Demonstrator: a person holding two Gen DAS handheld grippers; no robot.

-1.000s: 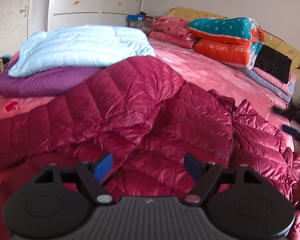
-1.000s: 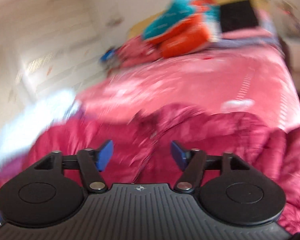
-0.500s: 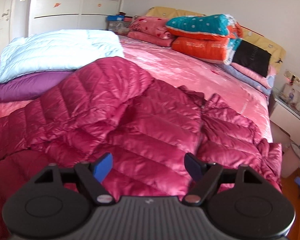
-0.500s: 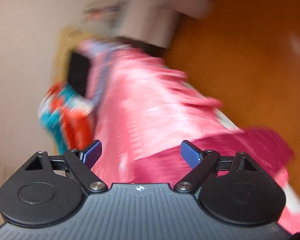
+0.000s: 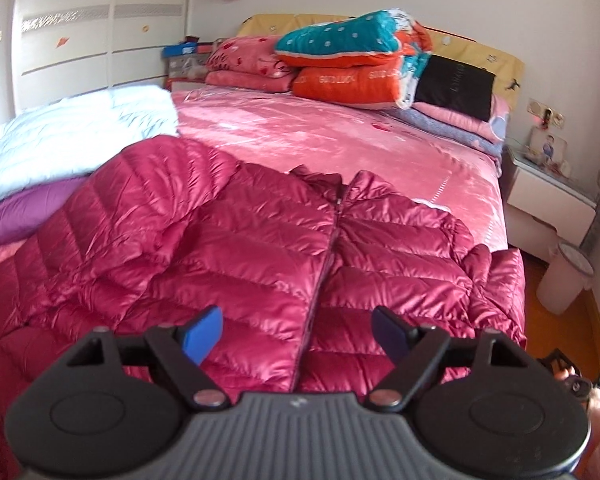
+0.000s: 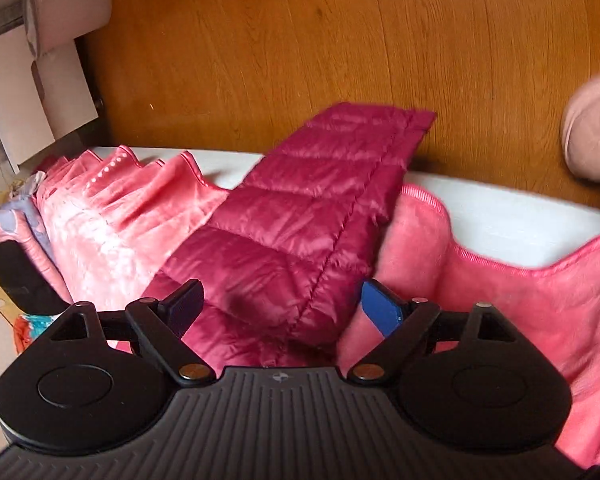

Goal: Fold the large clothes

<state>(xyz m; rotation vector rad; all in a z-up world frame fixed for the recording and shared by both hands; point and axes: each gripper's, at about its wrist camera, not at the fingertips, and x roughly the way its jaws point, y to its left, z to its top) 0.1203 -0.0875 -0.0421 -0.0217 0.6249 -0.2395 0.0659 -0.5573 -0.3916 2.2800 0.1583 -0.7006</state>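
A crimson quilted down jacket (image 5: 284,240) lies front-up on the pink bed (image 5: 340,132), its zip running down the middle. My left gripper (image 5: 298,334) hovers over the jacket's lower front near the zip. Its jaws are opening, and nothing is pinched between the blue pads. In the right wrist view one sleeve (image 6: 308,216) of the jacket drapes over the bed's edge towards the floor. My right gripper (image 6: 284,308) stands wide open just above the sleeve's upper part, with the pads clear of the fabric.
A folded pale blue jacket (image 5: 68,136) rests on a purple one (image 5: 16,216) at the bed's left. Stacked quilts and pillows (image 5: 352,64) fill the headboard end. A white nightstand (image 5: 548,200) and a bin (image 5: 564,280) stand beside the bed. A pink slipper (image 6: 592,132) is on the wooden floor (image 6: 340,40).
The left gripper slid rightward over the jacket to the zip. The right gripper rolled over and dropped from facing across the bed to the hanging sleeve, and its jaws widened.
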